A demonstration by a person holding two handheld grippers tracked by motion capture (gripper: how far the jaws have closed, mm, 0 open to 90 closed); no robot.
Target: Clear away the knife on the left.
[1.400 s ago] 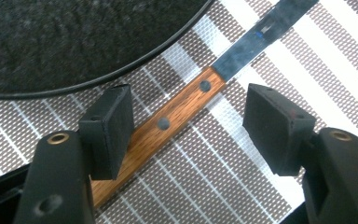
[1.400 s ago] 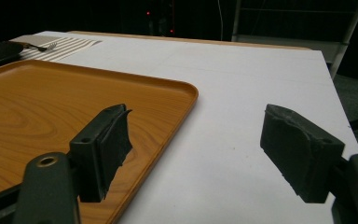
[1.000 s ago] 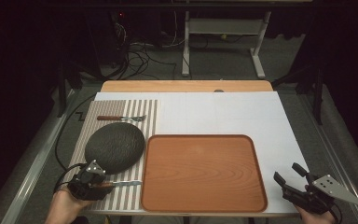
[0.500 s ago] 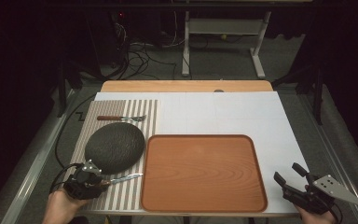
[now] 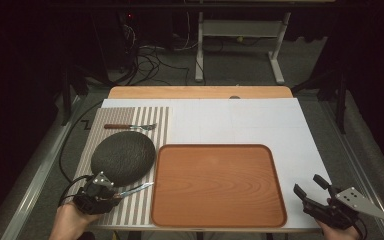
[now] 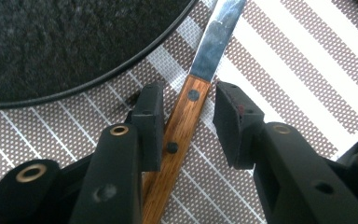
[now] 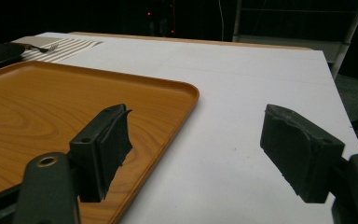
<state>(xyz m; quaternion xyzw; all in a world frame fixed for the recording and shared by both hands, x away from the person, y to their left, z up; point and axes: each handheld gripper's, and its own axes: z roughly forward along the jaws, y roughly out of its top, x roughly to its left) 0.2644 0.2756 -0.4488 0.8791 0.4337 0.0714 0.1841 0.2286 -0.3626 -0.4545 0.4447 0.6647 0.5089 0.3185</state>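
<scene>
A wooden-handled knife [image 5: 137, 189] lies on the striped placemat [image 5: 130, 117], just near of a dark round plate [image 5: 123, 157]. My left gripper [image 5: 112, 195] is low over the knife's handle end. In the left gripper view the handle [image 6: 182, 126] lies between the open jaws of the left gripper [image 6: 189, 100]. The left pad [image 6: 151, 116] rests against the handle and the right pad stands clear of it. The blade [image 6: 216, 42] points away past the plate's rim [image 6: 121, 70]. My right gripper [image 5: 307, 183] is open with nothing in it at the near right, beside the wooden tray [image 5: 215, 182].
A fork [image 5: 130, 126] lies on the placemat beyond the plate. The tray's raised rim [image 7: 186, 100] runs close to the left jaw of my right gripper [image 7: 196, 135], with white tabletop [image 7: 242, 79] ahead. The table's near edge is right under both hands.
My left hand and gripper shifted slightly along the knife near the table's front left; the blade still points toward the tray. The right gripper has not moved.
</scene>
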